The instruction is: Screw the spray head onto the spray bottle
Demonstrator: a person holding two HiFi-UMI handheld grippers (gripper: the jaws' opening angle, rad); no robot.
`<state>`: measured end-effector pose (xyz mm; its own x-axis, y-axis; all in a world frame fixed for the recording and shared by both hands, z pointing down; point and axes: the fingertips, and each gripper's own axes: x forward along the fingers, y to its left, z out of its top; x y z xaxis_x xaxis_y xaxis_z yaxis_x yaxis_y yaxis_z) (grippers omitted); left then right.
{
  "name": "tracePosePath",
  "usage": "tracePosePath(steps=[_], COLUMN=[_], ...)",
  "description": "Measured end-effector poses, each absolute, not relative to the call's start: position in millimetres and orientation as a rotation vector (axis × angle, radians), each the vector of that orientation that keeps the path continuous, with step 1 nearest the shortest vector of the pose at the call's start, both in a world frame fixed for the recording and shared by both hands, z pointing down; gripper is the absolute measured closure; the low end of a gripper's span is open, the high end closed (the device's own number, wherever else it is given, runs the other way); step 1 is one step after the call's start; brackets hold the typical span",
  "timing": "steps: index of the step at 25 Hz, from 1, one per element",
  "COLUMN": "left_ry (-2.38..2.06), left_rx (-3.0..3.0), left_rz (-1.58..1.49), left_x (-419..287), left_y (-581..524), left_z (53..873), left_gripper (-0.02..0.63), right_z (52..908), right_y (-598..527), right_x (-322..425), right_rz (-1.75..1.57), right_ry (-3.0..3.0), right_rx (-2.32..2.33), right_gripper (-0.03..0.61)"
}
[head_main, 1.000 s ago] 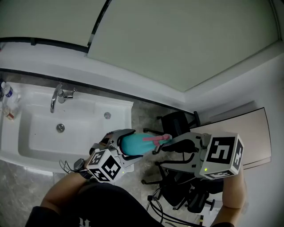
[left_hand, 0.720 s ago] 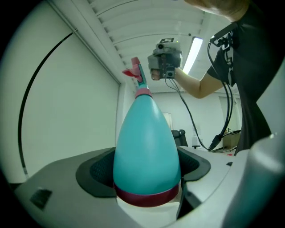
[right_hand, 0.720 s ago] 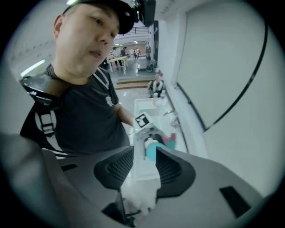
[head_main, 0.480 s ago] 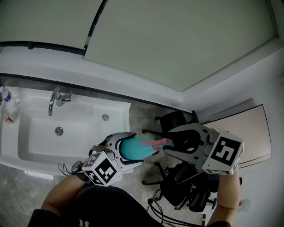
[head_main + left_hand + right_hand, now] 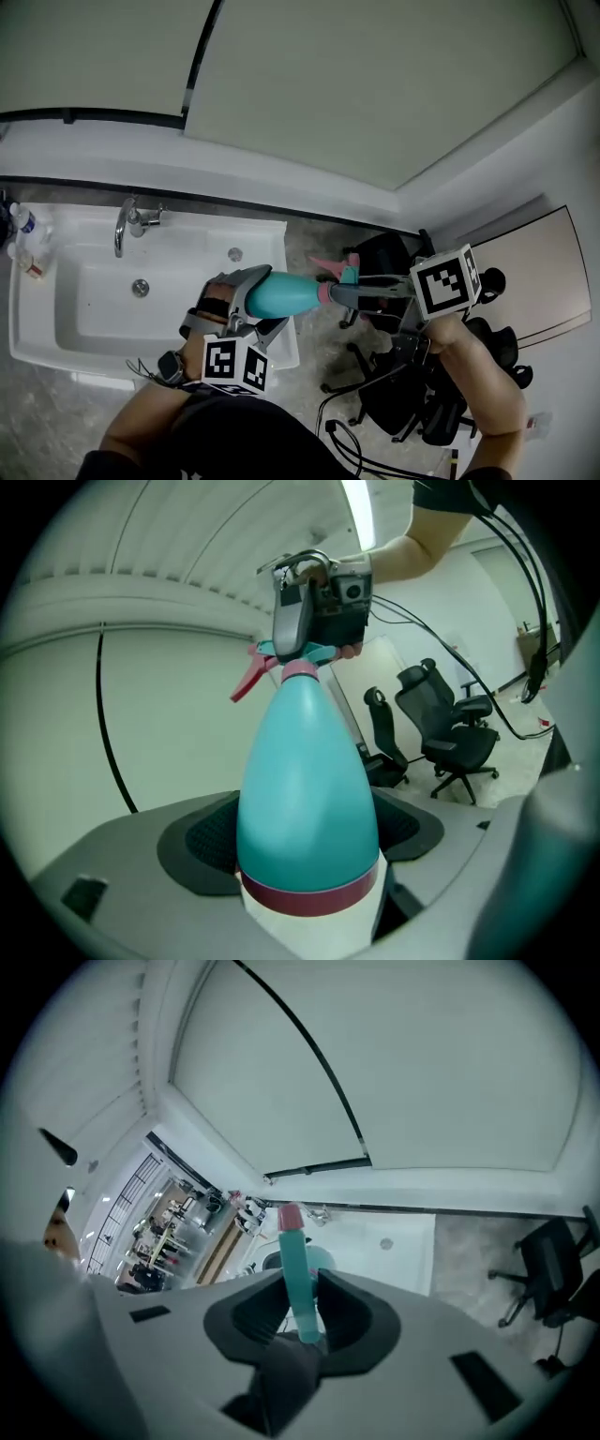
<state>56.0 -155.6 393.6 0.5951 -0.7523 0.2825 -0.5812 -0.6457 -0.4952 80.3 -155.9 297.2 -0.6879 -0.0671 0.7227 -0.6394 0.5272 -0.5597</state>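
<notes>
A teal spray bottle [image 5: 281,295] with a pink band lies nearly level in front of me, its wide base clamped by my left gripper [image 5: 265,304], which is shut on it. In the left gripper view the bottle [image 5: 305,780] points away and upward. The teal spray head [image 5: 347,274] with its pink trigger sits on the bottle's neck. My right gripper [image 5: 339,292] comes in from the right; its jaws have just been closing and now grip the spray head [image 5: 298,1269] between the pads. In the left gripper view the right gripper [image 5: 309,621] covers the spray head [image 5: 319,654].
A white sink [image 5: 75,291] with a chrome faucet [image 5: 127,220] lies below at the left, small bottles [image 5: 23,225] at its far left edge. Black office chairs [image 5: 384,258] stand on the speckled floor under the right gripper. A pale tabletop [image 5: 539,272] is at the right.
The right gripper has rolled over and moved in toward the bottle's neck, and its jaws have closed onto the spray head. The left gripper has rolled and shifted the bottle slightly up and right.
</notes>
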Motion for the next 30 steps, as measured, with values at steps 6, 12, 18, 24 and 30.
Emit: tracePosePath(steps=[6,12,18,24,30], left_ry=[0.947,0.859,0.6,0.255,0.067], left_rx=[-2.471,-2.549,-2.975,-3.141,-3.029], left_rz=[-0.745,-0.708,-0.497,-0.387,-0.536], left_x=[65.7,74.2,83.3,84.1,92.2], left_y=[-154.6,-149.8,-126.5,-95.0,-73.5], left_z=[412.6,421.0,414.5,398.7,404.6], left_gripper=[0.209,0.22,0.227,0.227,0.227], right_z=[307.8,313.8,260.0,226.4,269.0], right_y=[-139.3,-134.0,-101.5,-87.6,-75.6], right_x=[83.2,85.9,93.1,86.5,83.3], right_rz=[1.041,1.137,0.701,-0.609,-0.981], right_ry=[-2.073,-2.064,-2.268,-1.983,-1.551], right_rx=[0.522,0.513,0.245,-0.038,-0.392], right_gripper=[0.486,0.485,0.485,0.484,0.375])
